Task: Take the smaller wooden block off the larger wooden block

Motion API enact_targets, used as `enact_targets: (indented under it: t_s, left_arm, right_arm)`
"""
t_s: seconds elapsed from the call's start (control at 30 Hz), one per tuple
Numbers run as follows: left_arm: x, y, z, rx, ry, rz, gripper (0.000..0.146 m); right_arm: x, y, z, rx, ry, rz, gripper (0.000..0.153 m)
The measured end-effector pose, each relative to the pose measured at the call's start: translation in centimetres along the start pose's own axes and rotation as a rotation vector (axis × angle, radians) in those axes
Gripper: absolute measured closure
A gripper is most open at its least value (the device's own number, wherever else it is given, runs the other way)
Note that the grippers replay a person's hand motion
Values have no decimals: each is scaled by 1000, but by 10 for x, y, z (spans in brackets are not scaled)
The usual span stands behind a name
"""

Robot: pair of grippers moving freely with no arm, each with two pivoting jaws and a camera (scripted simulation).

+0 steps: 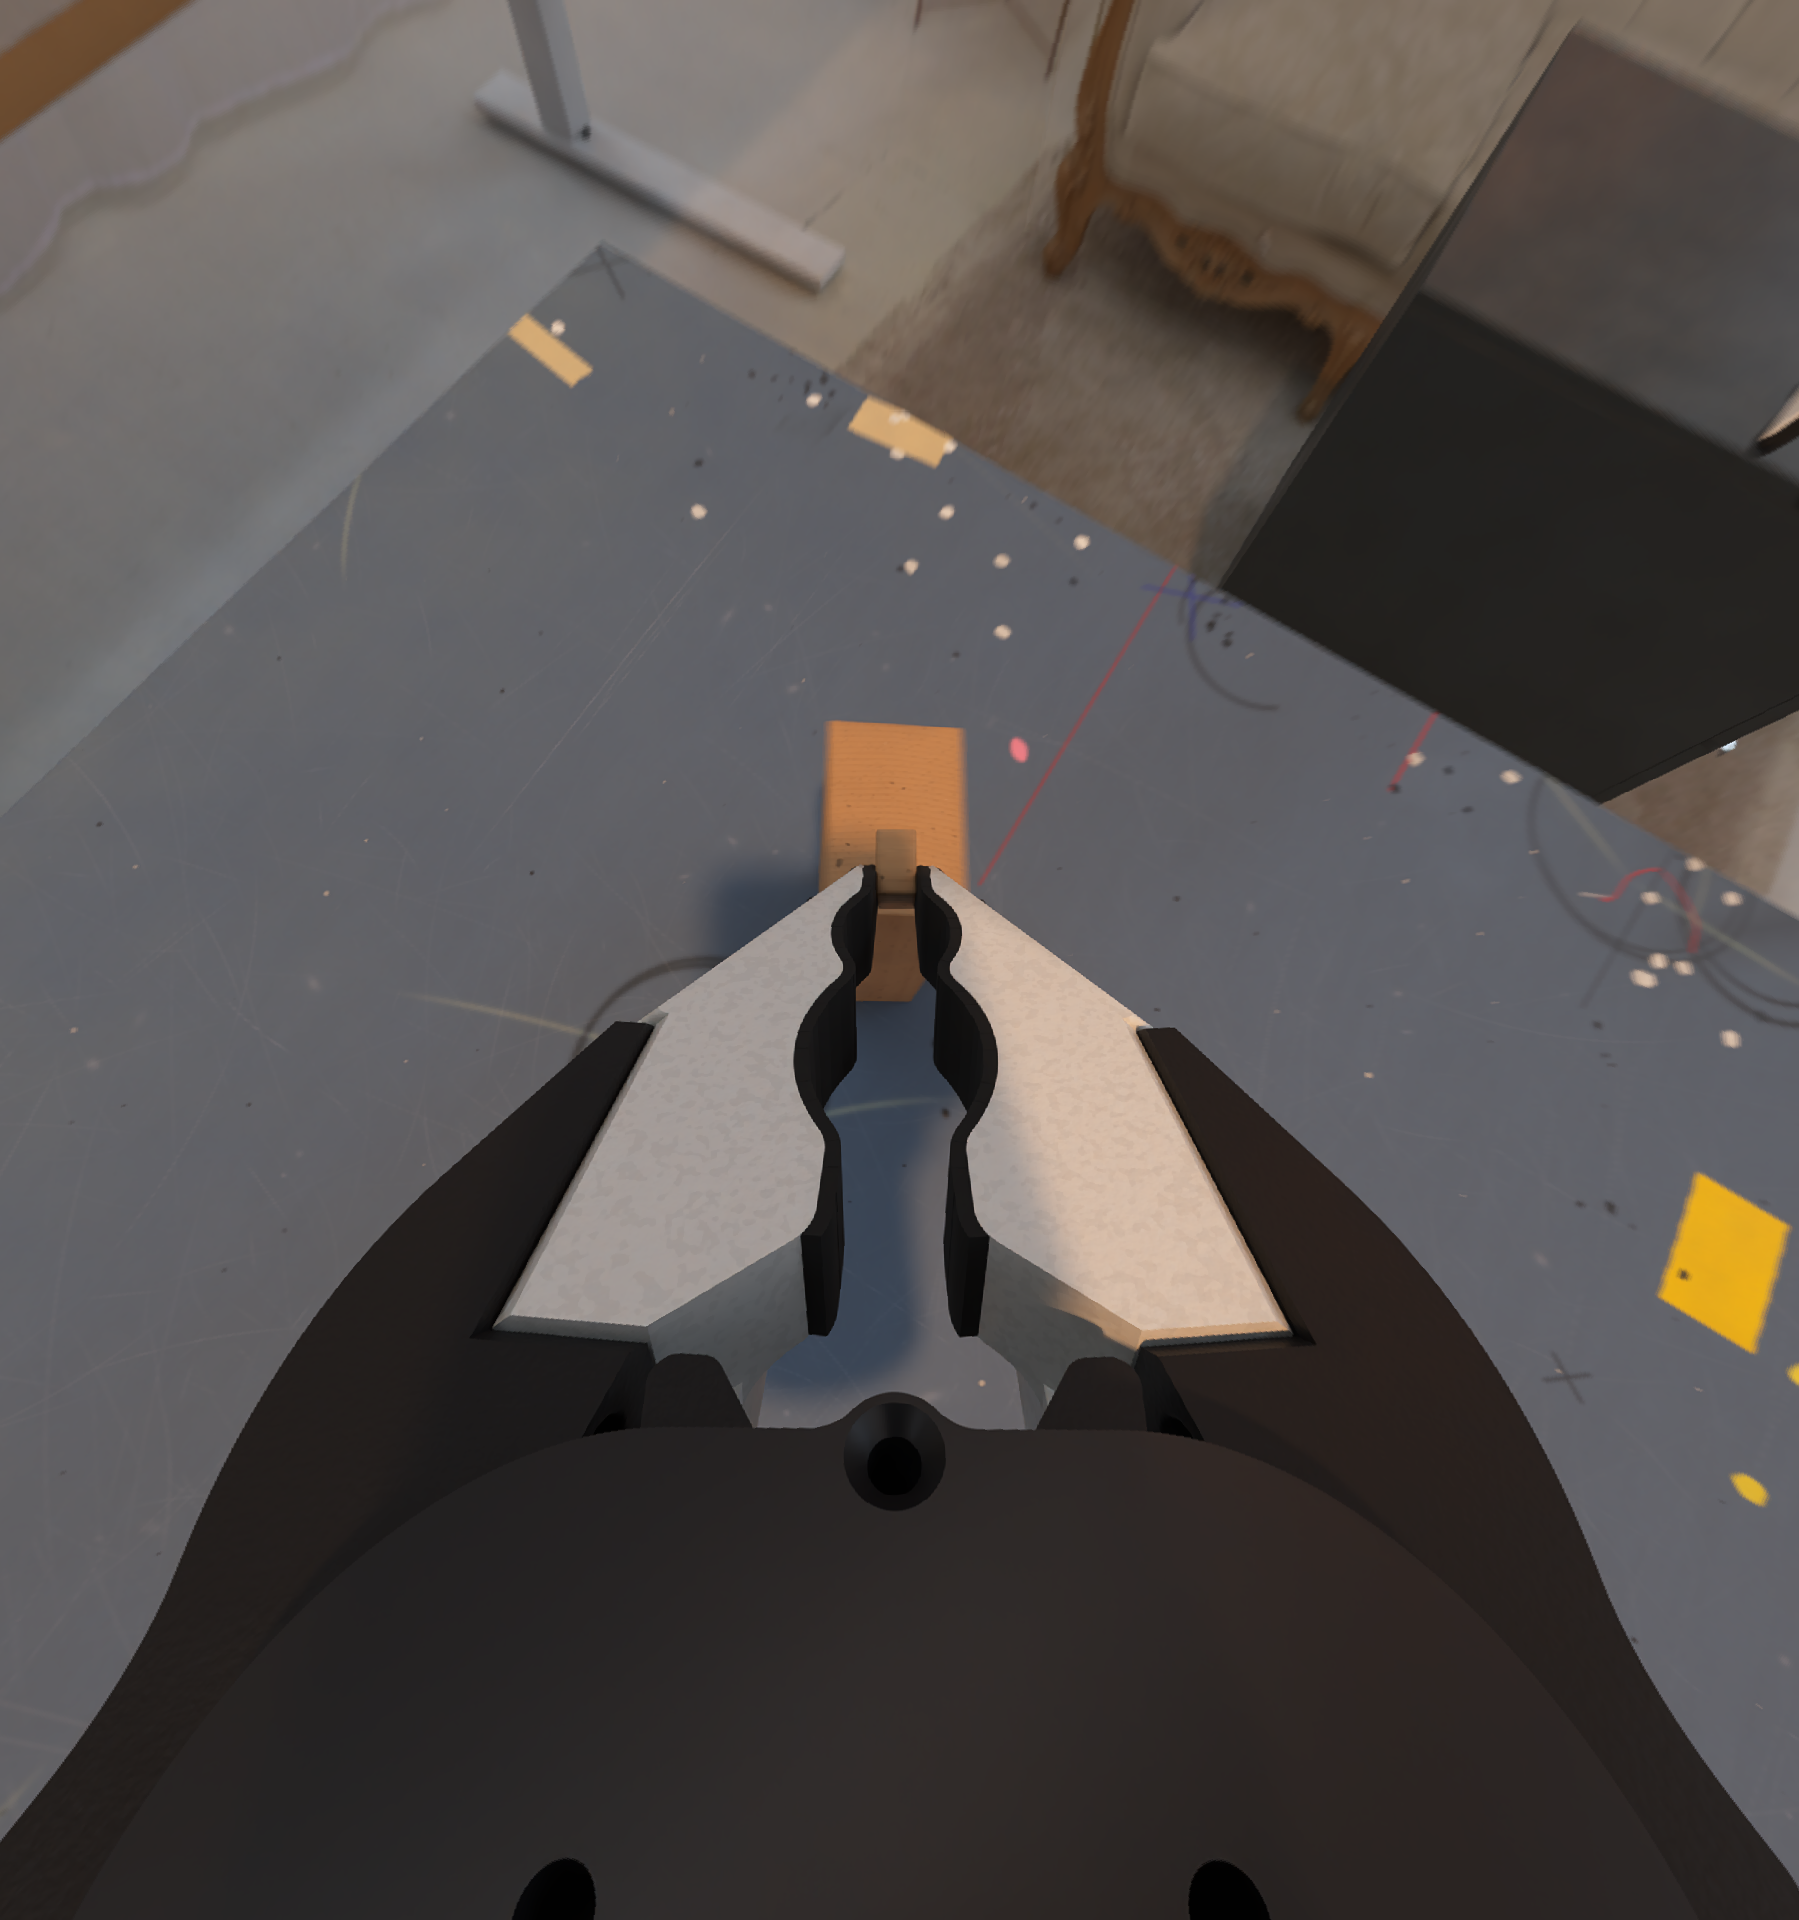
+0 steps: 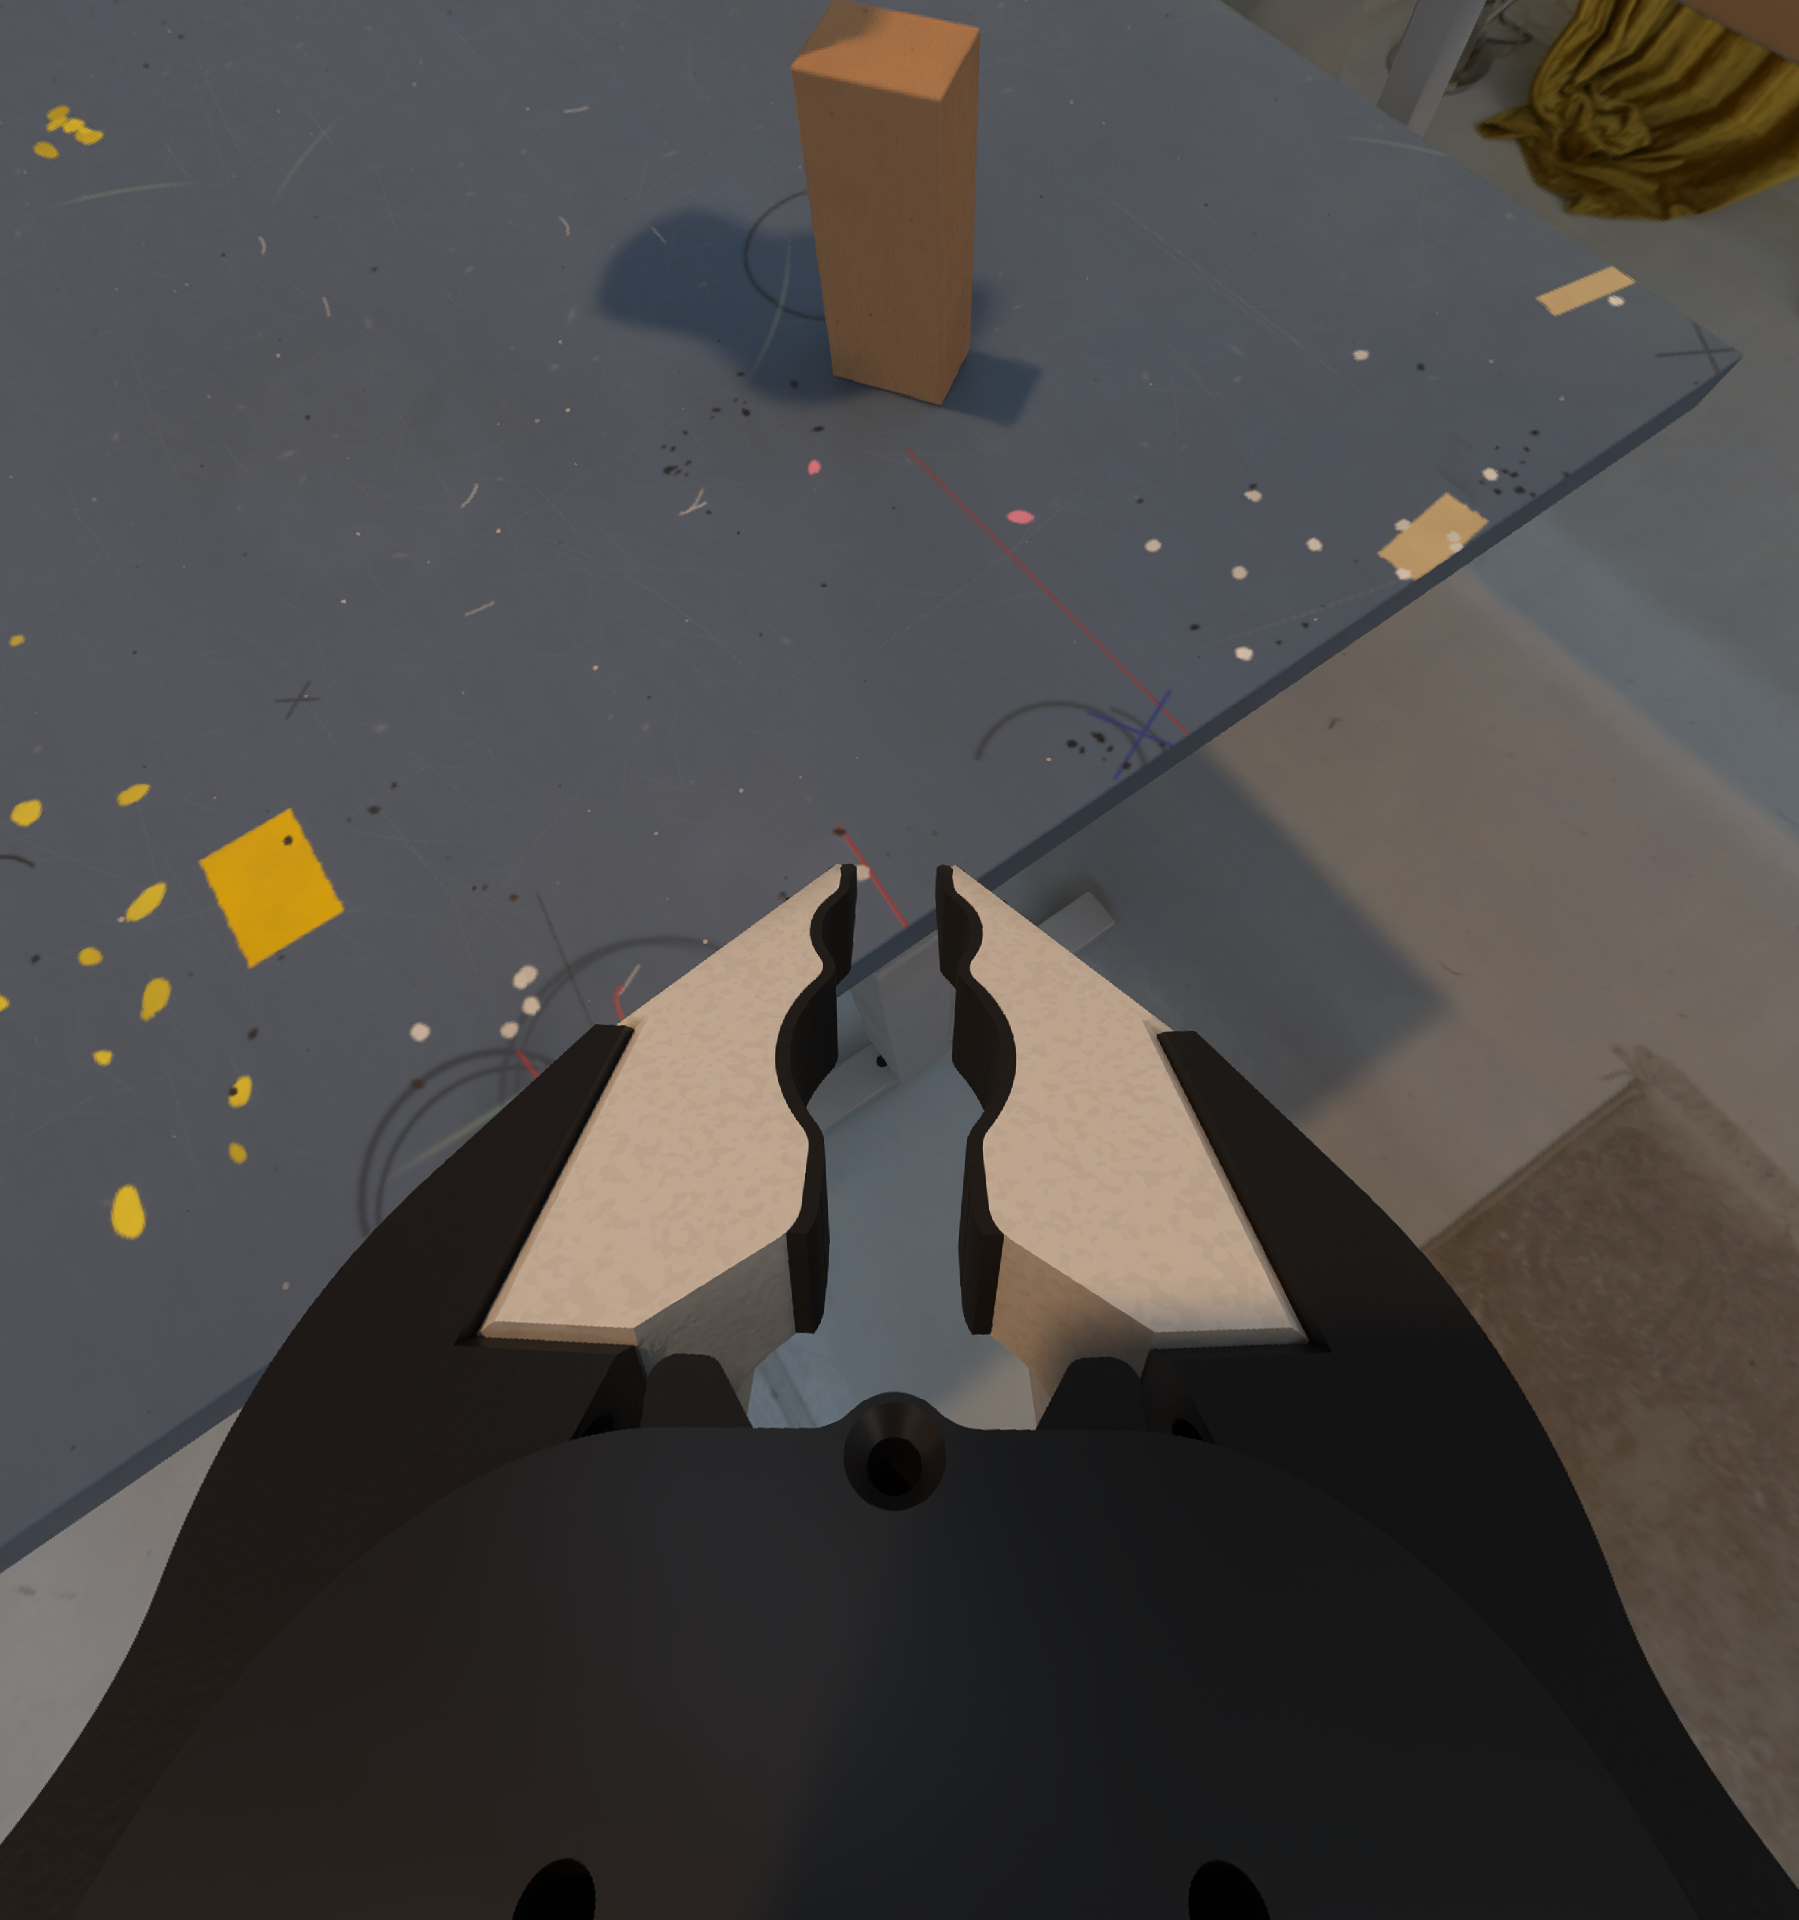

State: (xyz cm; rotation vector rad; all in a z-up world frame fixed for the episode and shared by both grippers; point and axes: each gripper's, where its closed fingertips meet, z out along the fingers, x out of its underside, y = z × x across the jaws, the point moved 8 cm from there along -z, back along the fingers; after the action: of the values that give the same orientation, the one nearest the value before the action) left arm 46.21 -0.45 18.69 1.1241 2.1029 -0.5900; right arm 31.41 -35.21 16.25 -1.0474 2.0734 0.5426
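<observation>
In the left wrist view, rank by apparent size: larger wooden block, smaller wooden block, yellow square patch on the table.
1. Larger wooden block, partly hidden behind the left claw.
2. Yellow square patch; it lies nearer the camera, so its lead is unsure.
3. Smaller wooden block, only a pale sliver showing between the fingertips.

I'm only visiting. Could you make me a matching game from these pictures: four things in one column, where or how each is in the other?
1 small block
2 tall block
3 right gripper
4 yellow square

A open, above the table edge
B flat on the table
C standing upright
D pinched by the left gripper

Pairs: 1-D, 2-C, 3-A, 4-B
</observation>
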Motion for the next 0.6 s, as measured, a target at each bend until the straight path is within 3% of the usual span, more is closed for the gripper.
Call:
enact_targets:
  t_s: [0.37, 0.53, 0.6]
  left_arm:
    - [19, -32, -51, 20, -143, 46, 140]
    - [25, -67, -60, 65, -306, 222, 140]
    - [25, -82, -56, 28, -287, 294, 140]
  right_arm:
    - [-2, -2, -7, -27, -64, 29, 136]
    - [-3, -7, -16, -47, -152, 76, 136]
    - [-2, -10, -20, -50, -170, 98, 136]
